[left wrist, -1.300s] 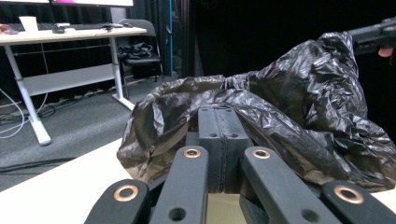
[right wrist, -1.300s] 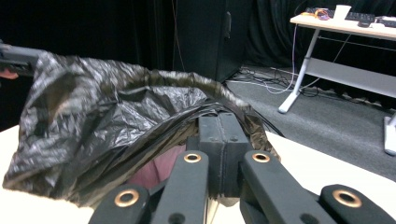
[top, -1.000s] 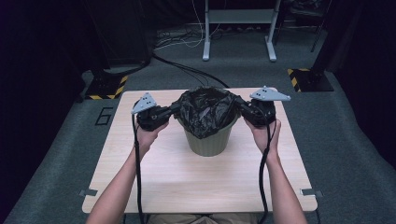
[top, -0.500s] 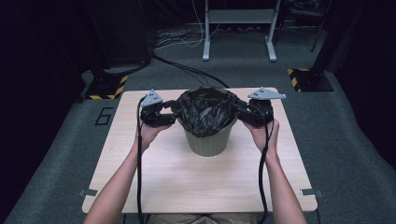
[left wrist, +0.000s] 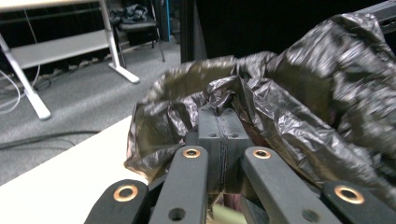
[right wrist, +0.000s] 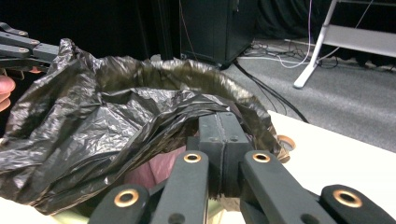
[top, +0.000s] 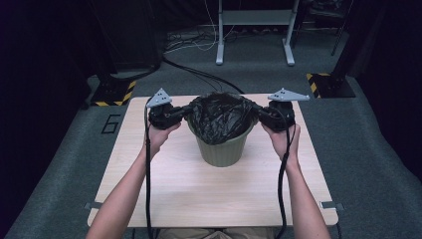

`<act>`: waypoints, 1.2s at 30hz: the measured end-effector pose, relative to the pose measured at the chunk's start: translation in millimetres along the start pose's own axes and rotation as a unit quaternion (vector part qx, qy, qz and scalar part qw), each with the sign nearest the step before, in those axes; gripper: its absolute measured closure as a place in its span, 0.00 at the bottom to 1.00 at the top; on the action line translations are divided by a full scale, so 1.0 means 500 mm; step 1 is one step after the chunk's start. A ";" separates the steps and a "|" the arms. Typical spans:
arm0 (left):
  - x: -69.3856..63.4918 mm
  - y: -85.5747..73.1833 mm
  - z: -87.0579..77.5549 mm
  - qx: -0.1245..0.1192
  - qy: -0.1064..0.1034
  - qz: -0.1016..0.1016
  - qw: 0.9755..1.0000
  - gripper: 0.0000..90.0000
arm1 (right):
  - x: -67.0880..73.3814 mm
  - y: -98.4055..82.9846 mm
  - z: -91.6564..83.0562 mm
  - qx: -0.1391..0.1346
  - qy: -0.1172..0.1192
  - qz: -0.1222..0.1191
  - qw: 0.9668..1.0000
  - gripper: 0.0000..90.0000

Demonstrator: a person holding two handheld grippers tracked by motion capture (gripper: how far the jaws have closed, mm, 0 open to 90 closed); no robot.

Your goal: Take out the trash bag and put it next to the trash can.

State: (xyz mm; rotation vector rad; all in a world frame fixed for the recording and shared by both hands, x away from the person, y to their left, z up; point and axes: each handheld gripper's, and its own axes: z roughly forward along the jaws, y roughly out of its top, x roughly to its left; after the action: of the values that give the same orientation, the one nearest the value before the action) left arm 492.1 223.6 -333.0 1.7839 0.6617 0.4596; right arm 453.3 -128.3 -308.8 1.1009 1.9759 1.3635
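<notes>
Both jaws pressed together, the left gripper (top: 183, 112) pinches the black bag (top: 219, 117) at its nine o'clock edge and the right gripper (top: 259, 115) at three o'clock, over the green bin (top: 222, 152).

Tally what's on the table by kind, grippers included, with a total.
Bin: 1
Black bag: 1
Grippers: 2, left gripper and right gripper, each shut on the bag's edge
Total: 4
</notes>
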 end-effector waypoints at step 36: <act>-0.081 0.117 0.163 0.028 -0.118 0.048 0.992 0.49 | 0.083 0.164 0.064 0.013 0.097 -0.055 0.994 1.00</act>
State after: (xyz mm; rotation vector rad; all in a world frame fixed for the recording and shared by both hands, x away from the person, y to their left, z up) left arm 522.8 124.8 -301.1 1.8938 0.4293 0.2908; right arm 482.5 -62.6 -242.9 0.8843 2.1639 1.4347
